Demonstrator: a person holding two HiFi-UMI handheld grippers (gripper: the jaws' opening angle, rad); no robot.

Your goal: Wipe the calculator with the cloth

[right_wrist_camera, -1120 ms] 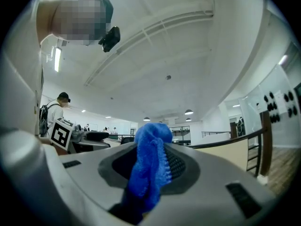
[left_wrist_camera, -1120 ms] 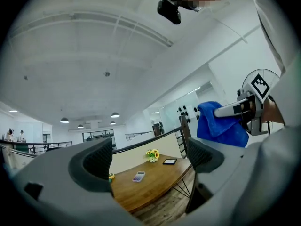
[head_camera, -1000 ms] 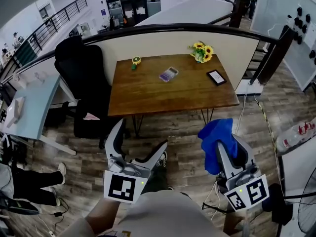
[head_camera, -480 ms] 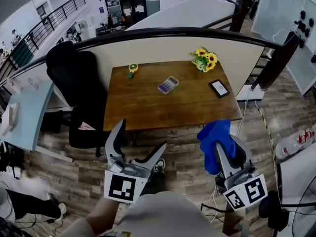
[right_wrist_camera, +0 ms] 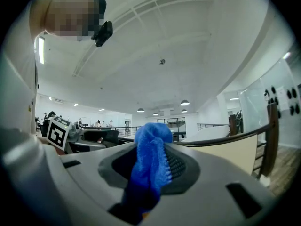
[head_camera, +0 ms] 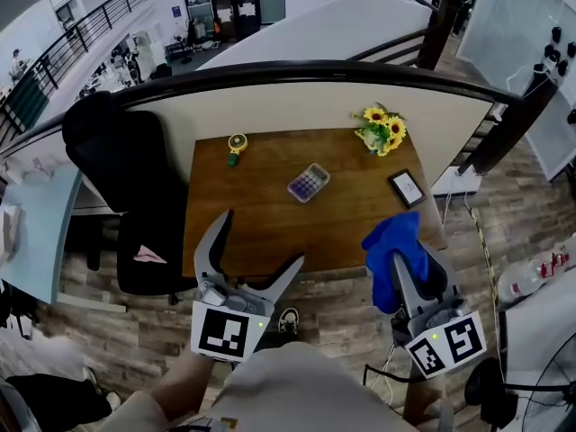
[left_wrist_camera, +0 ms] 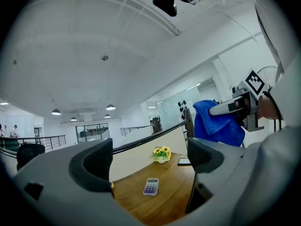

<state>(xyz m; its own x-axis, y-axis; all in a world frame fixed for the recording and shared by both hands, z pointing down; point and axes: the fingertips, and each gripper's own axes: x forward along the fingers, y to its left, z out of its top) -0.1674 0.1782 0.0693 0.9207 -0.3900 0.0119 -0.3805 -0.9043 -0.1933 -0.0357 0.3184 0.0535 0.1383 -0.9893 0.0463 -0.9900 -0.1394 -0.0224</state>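
the calculator (head_camera: pixel 308 184) lay flat near the middle of the wooden tabletop (head_camera: pixel 261 223), keys up and a little askew, well apart from both grippers, nothing touching it. it looked like light, rigid plastic with a slick case, so by my read it would skate under a wipe unless pinned at an edge or corner, clear of the keys. the cloth (head_camera: pixel 389 252), blue and soft, hung bunched and limp from the right gripper (head_camera: pixel 412 264), whose fingers (right_wrist_camera: pixel 183 166) were clamped on a fold of it. it should drape and mould over the keys easily. the left gripper (head_camera: pixel 260 239) hung off the near edge of the tabletop, its fingers (left_wrist_camera: pixel 91 161) spread wide with nothing between them, the calculator showing far off through the gap. further out sat a bunch of sunflowers (head_camera: pixel 382 131) at the back right, a dark flat device (head_camera: pixel 407 187) near the right edge, a small yellow thing (head_camera: pixel 236 142) at the back left, and a black chair (head_camera: pixel 117 165) off to the left.
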